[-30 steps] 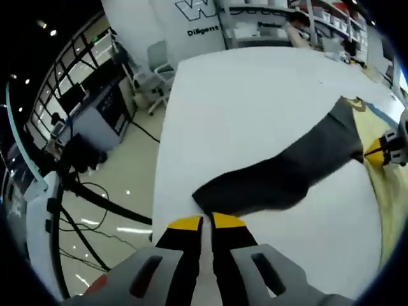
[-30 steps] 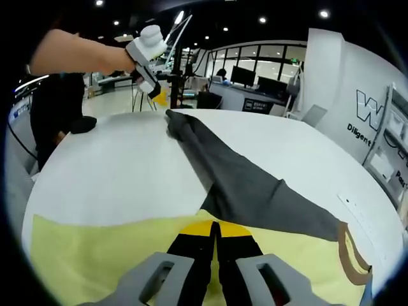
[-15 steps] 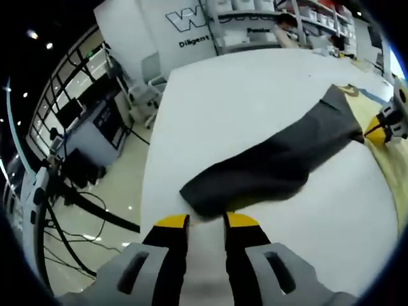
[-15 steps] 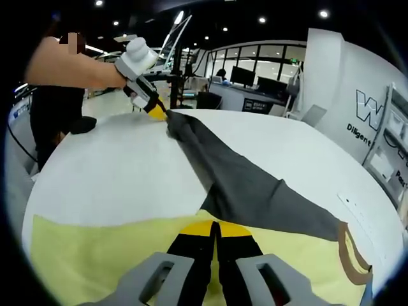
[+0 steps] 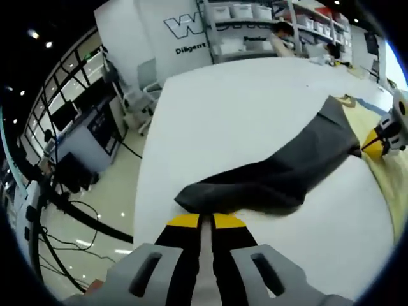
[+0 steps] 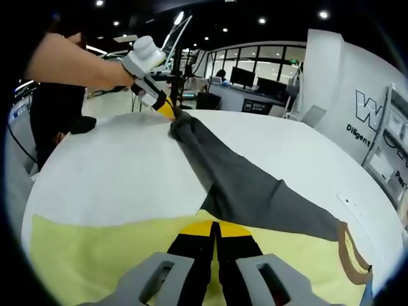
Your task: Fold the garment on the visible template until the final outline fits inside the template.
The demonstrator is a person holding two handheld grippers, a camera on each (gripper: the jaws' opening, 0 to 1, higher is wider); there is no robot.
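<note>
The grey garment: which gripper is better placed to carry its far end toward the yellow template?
Left, probably. The left gripper is shut at the grey garment's far end; the right gripper sits over the yellow template.

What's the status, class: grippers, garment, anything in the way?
Left gripper shut on garment end at table edge. Right gripper shut on its other end, over yellow template. Garment stretched long, unfolded. Nothing in the way.
</note>
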